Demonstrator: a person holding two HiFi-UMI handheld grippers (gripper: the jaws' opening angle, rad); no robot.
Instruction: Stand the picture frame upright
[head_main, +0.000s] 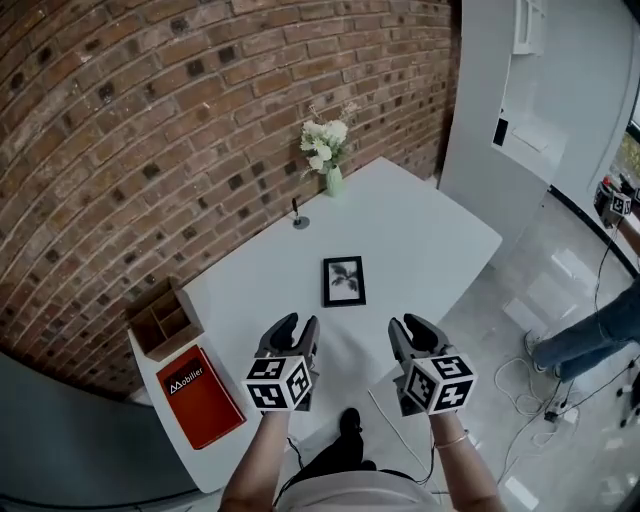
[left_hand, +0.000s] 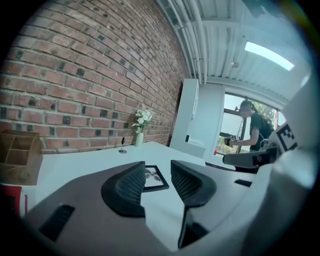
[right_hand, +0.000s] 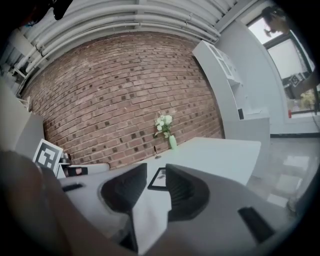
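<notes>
The picture frame (head_main: 344, 281) lay flat, long axis twelve-to-six, at one o'clock from the nearer left gripper (head_main: 297, 325), eleven from the right gripper (head_main: 412, 328); both gaped empty.

Frame (head_main: 344, 281) flat on table (head_main: 430, 240); vase (head_main: 334, 181) behind, organizer (head_main: 165, 320) left.

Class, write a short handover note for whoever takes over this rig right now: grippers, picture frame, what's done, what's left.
Left gripper: open, empty, over the near side of the table.
Right gripper: open, empty, alongside the left one.
Picture frame: lying flat, face up, mid-table, ahead of both grippers, neither touching it.
Done: nothing yet.
Left: reach in, grasp the frame, stand it upright.
</notes>
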